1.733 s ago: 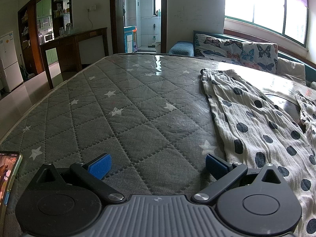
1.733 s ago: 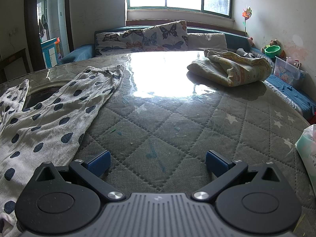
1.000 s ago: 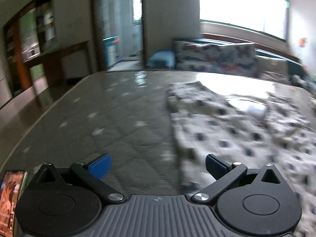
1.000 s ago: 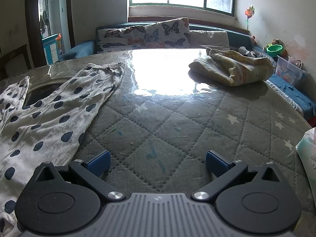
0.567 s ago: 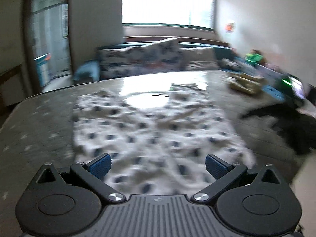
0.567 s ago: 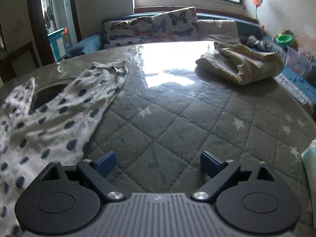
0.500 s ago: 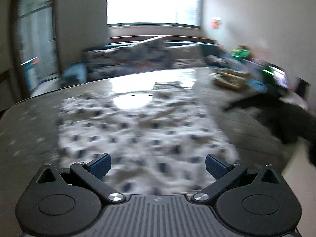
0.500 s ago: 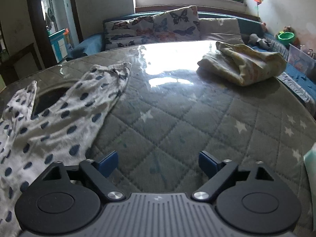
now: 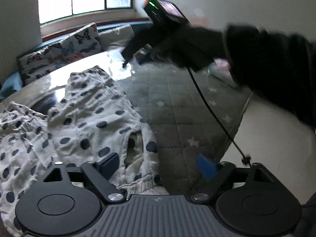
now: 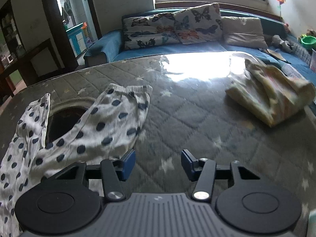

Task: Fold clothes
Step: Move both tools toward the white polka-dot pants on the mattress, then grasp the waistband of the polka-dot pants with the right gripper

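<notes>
White trousers with dark polka dots (image 9: 83, 122) lie spread on the grey quilted table (image 9: 177, 106). In the left wrist view my left gripper (image 9: 158, 164) is open, low over the waistband end, its left pad over the cloth. In the right wrist view the trousers (image 10: 83, 130) lie at the left with both legs pointing away. My right gripper (image 10: 158, 164) is open with a narrowed gap, above the table just right of the cloth edge. The right hand and its gripper body (image 9: 177, 37) cross the upper right of the left wrist view.
A folded yellowish garment (image 10: 272, 94) lies at the table's far right. A blue sofa with butterfly cushions (image 10: 173, 27) stands behind the table. A dark round opening (image 10: 63, 122) in the table shows between the trouser legs. A cable (image 9: 209, 106) hangs from the right gripper.
My left gripper swung right from the bare table side to the trousers' waistband end. My right gripper rose, moved left toward the cloth, and its jaws narrowed.
</notes>
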`<action>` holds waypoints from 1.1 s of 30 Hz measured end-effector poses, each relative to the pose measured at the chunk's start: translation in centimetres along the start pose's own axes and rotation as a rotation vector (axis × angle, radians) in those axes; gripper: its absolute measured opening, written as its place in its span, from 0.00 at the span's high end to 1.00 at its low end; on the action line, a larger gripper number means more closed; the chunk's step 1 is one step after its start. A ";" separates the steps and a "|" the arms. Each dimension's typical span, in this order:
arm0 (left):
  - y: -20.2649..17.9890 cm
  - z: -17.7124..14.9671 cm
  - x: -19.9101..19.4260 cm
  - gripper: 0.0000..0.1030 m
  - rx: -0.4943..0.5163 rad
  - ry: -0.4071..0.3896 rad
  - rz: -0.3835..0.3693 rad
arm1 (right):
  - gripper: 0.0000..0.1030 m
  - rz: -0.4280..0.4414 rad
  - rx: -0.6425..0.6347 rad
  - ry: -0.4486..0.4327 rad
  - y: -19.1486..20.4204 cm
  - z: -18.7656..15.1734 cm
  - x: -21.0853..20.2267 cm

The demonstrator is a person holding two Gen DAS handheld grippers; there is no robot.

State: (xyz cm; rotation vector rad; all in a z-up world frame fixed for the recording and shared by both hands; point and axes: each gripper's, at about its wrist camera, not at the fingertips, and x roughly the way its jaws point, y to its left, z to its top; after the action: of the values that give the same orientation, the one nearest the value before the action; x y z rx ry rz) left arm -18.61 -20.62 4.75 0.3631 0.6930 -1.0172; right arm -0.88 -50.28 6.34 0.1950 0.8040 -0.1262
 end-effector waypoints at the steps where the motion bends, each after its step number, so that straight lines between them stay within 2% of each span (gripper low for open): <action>1: -0.1 0.0 0.3 0.25 0.001 0.008 -0.013 | 0.54 0.000 -0.004 0.001 0.2 0.7 0.4; 4: -0.2 -0.1 0.9 0.32 0.010 0.025 -0.039 | 0.60 0.026 0.004 0.007 0.5 2.5 1.8; 13: 0.5 0.2 2.2 0.32 -0.004 0.059 -0.035 | 0.61 0.059 0.053 0.038 1.1 6.9 7.1; 15: 0.8 0.2 2.4 0.34 -0.014 0.066 -0.041 | 0.61 0.059 0.066 0.045 1.0 7.4 8.3; 17: 1.0 0.6 2.9 0.40 -0.018 0.080 -0.046 | 0.61 0.062 0.084 0.052 0.9 7.8 9.3; 23: 1.6 0.6 3.5 0.44 -0.035 0.100 -0.041 | 0.61 0.060 0.103 0.064 0.7 8.5 11.7; 25: 1.7 0.6 3.7 0.50 -0.037 0.108 -0.047 | 0.61 0.055 0.104 0.068 0.8 8.6 12.3; 28: 1.9 0.5 3.9 0.51 -0.040 0.112 -0.048 | 0.61 0.044 0.110 0.069 0.8 8.7 13.1; 31: 1.9 0.5 3.9 0.56 -0.036 0.112 -0.041 | 0.65 0.032 0.105 0.058 1.0 8.7 13.5; 32: 1.9 0.6 4.0 0.59 -0.032 0.113 -0.037 | 0.69 0.027 0.099 0.055 1.1 8.7 13.5; 33: 1.8 0.6 4.0 0.61 -0.027 0.114 -0.033 | 0.78 0.018 0.086 0.055 1.3 8.7 13.6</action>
State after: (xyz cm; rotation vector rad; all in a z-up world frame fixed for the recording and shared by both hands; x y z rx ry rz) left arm -15.46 -22.64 2.42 0.3891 0.8172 -1.0229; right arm 14.81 -51.49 2.50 0.2882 0.8518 -0.1394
